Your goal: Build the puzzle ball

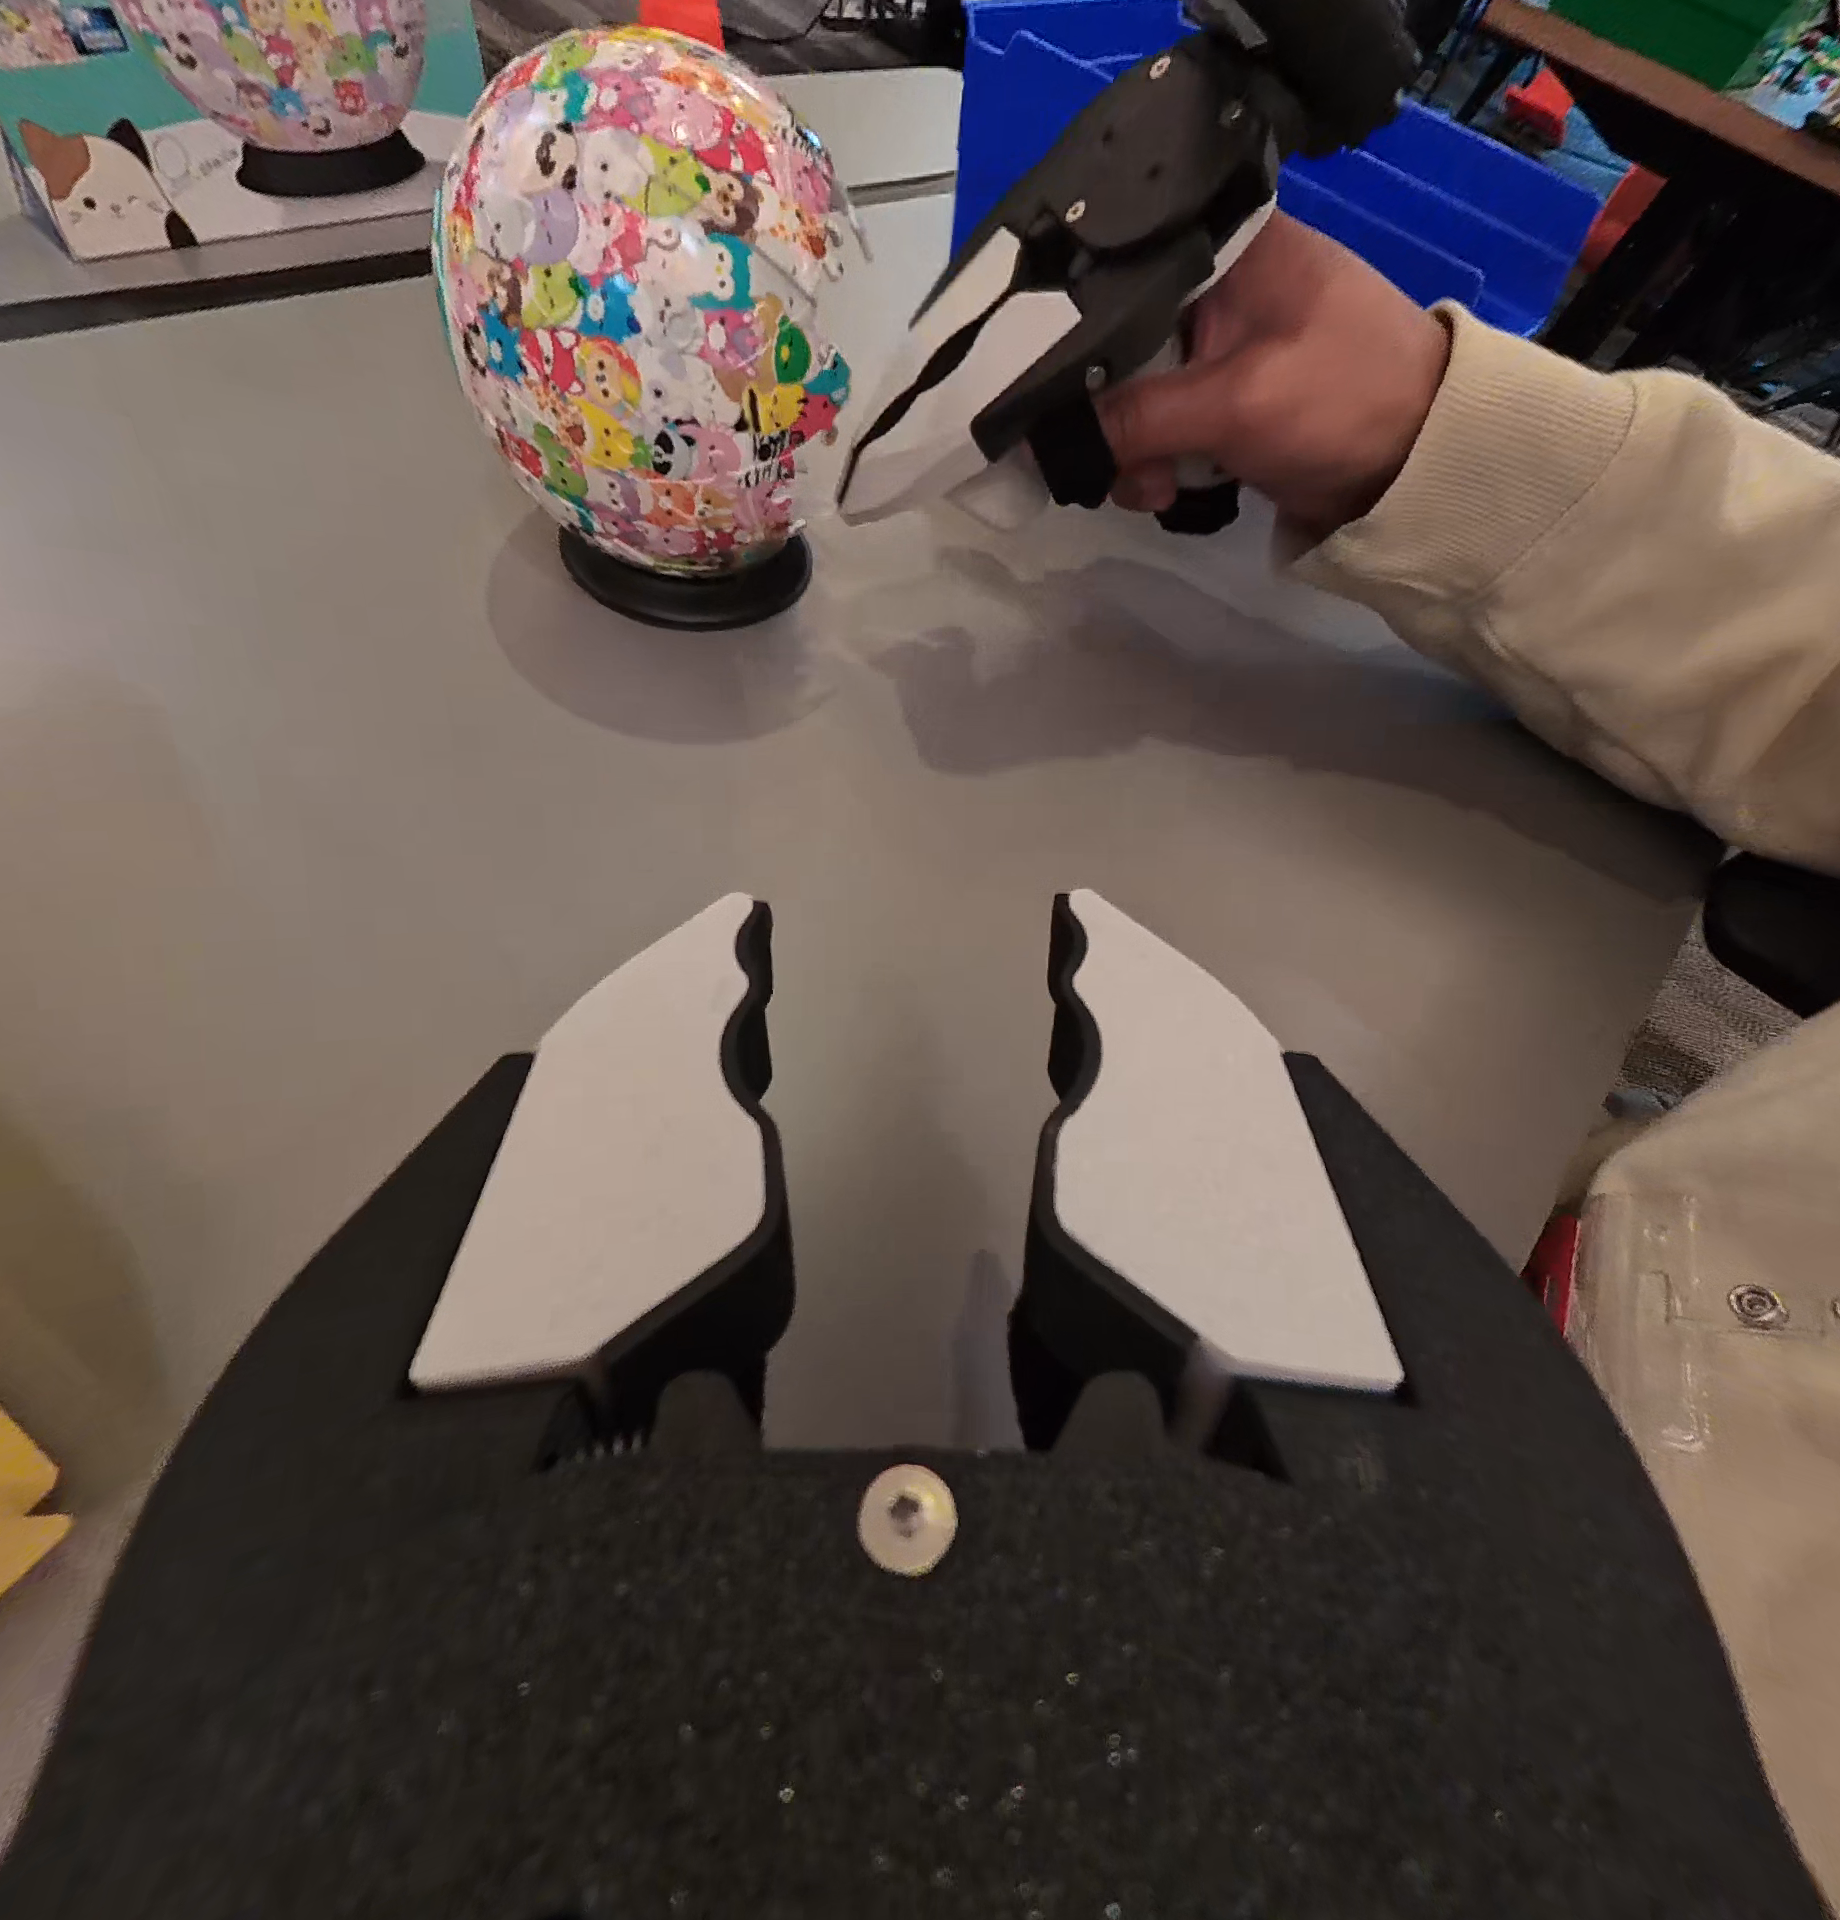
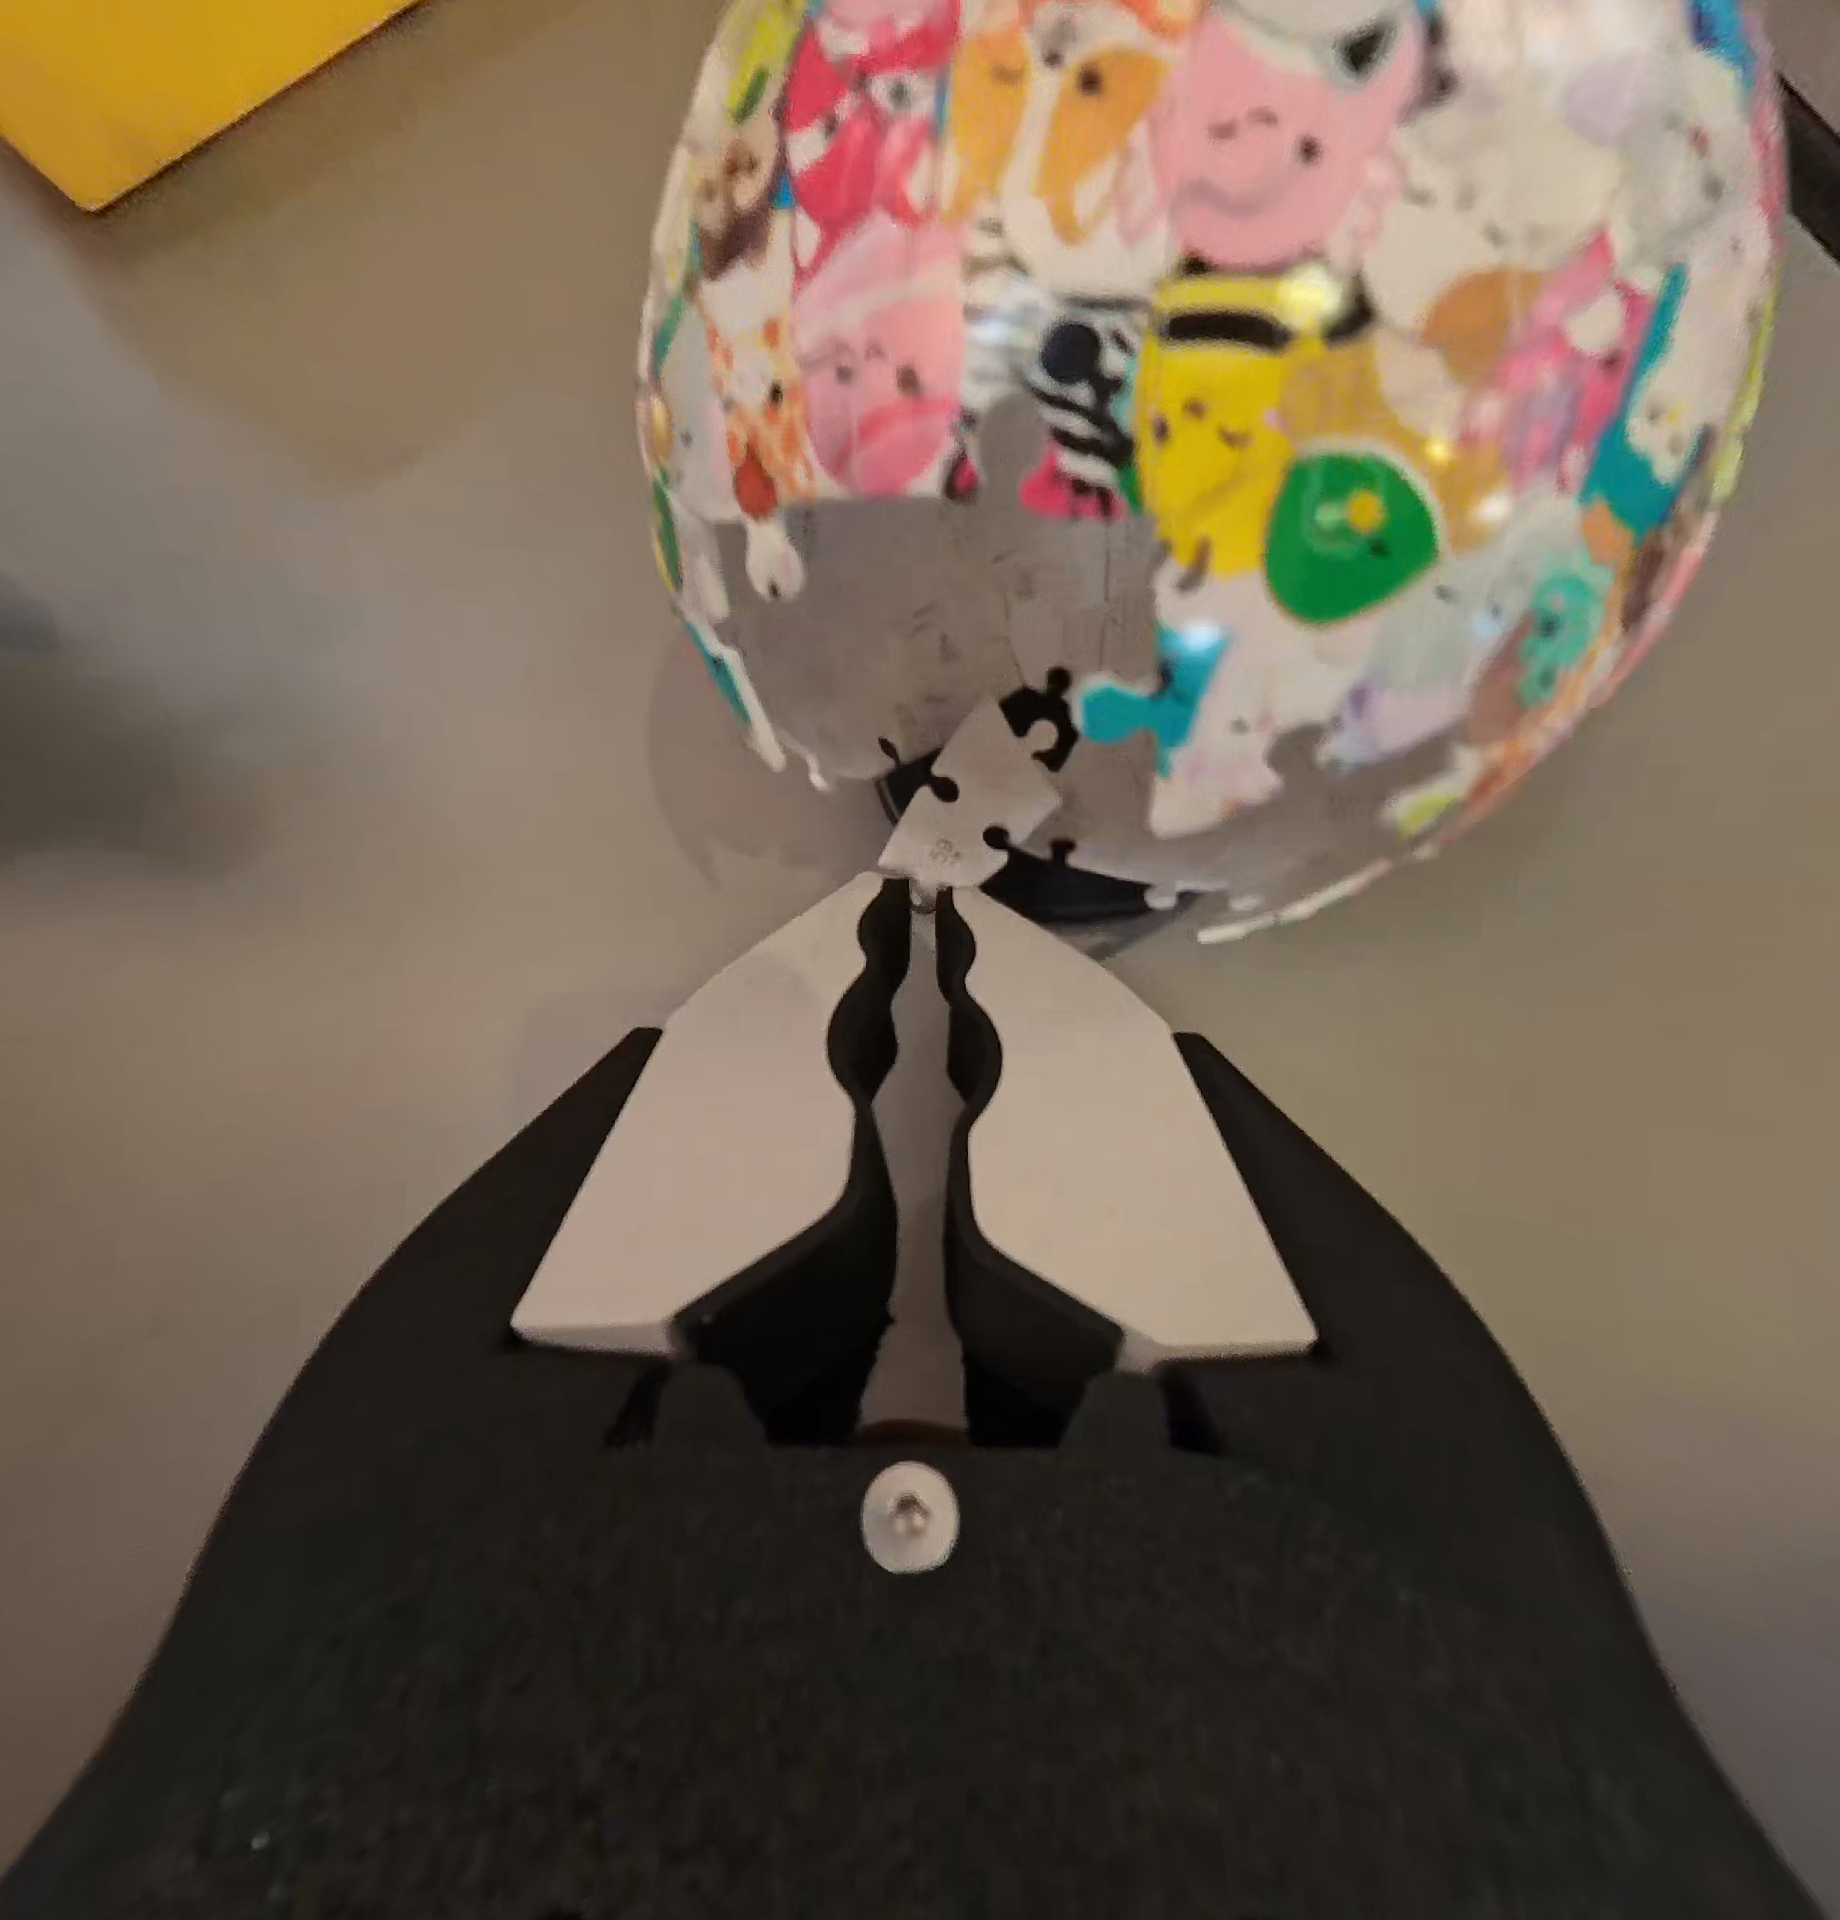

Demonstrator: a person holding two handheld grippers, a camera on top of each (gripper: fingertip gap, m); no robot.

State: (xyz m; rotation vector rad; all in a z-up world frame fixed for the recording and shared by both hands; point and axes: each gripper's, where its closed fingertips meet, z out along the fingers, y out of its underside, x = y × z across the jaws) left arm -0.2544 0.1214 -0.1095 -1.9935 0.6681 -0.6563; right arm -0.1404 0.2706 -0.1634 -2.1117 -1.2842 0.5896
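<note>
Right wrist view shows the right gripper (image 2: 921,894) pinching a grey piece (image 2: 973,805) at the low gap in the nearly full ball (image 2: 1259,416) on its stand, while the left gripper (image 1: 911,935) waits wide open, near and empty.

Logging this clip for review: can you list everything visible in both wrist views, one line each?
puzzle ball: one, multicoloured, upright on stand, gap low on its side
stand: one, black, under the ball
puzzle piece: one, grey back showing, at the gap
table: one, grey
puzzle box: one, teal and white, far left
bins: blue, behind the ball
yellow sheet: one, table edge
left gripper: open, empty, back from the ball
right gripper: shut on the piece
hand: one, beige sleeve, holding the right gripper
</note>
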